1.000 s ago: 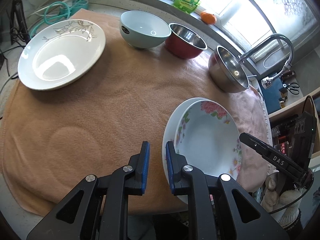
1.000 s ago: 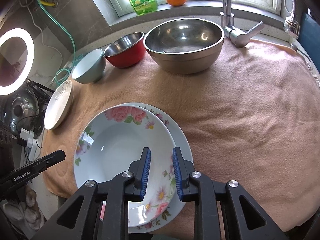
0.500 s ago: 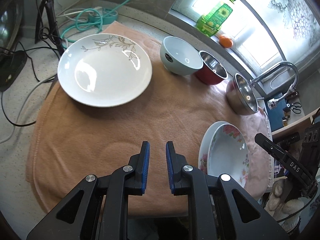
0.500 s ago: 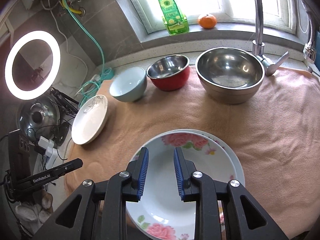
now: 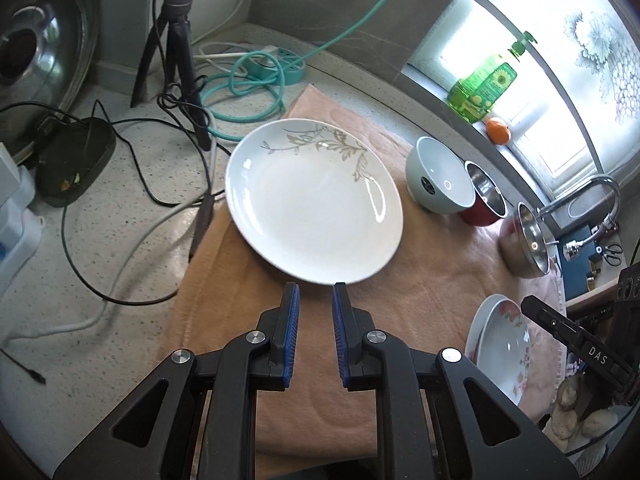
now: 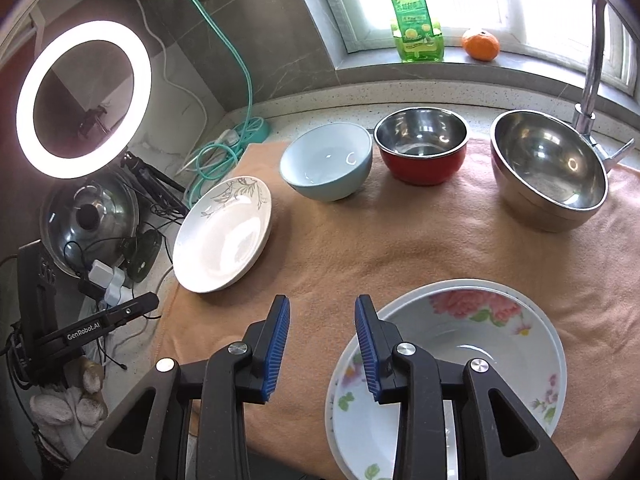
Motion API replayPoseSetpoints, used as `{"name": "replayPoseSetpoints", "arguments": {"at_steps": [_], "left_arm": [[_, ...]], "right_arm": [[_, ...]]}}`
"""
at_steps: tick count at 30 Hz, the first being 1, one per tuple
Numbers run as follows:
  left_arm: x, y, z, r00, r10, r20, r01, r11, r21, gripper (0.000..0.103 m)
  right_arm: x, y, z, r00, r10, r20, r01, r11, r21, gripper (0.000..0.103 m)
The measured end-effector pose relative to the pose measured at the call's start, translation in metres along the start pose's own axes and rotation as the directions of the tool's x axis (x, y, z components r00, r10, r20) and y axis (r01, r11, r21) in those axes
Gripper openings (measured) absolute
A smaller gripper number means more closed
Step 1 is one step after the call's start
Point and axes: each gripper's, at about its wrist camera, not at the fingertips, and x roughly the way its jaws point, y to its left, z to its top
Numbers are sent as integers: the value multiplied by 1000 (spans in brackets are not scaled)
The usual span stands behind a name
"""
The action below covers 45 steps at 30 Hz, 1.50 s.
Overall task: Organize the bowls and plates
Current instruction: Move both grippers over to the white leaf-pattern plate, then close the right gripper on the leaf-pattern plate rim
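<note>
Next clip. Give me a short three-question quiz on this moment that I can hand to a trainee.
1. True or false: the flowered plate rests on another plate.
2. What lies between the right gripper jaws? A) plate rim B) nothing C) bowl
3. Which bowl stands between the light blue bowl and the large steel bowl?

Key: 1 true. 2 B; the jaws have just been opening. 3 the red bowl.

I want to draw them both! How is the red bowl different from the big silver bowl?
The red bowl is red outside with a shiny metal inside; the big silver bowl is bare metal all over. The red bowl looks smaller and stands level, while the big silver bowl looks wider and tips slightly. The red bowl sits beside the blue bowl; the big silver bowl sits by the tap. Both are empty, on the peach cloth.
</note>
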Motion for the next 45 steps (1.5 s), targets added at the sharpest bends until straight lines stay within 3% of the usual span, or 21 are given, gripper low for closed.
{"name": "replayPoseSetpoints", "arguments": {"at_steps": [16, 34, 45], "left_arm": [[39, 54, 50, 999, 44, 19, -43, 997, -65, 15], [61, 59, 71, 998, 51, 30, -50, 997, -54, 15], [75, 55, 73, 999, 53, 13, -52, 998, -42, 15]], "right_arm": [[75, 45, 45, 996, 66, -64, -63, 997, 41, 31], [128, 53, 67, 993, 42, -107, -35, 997, 70, 28], [144, 59, 71, 992, 8, -126, -2, 999, 42, 18]]}}
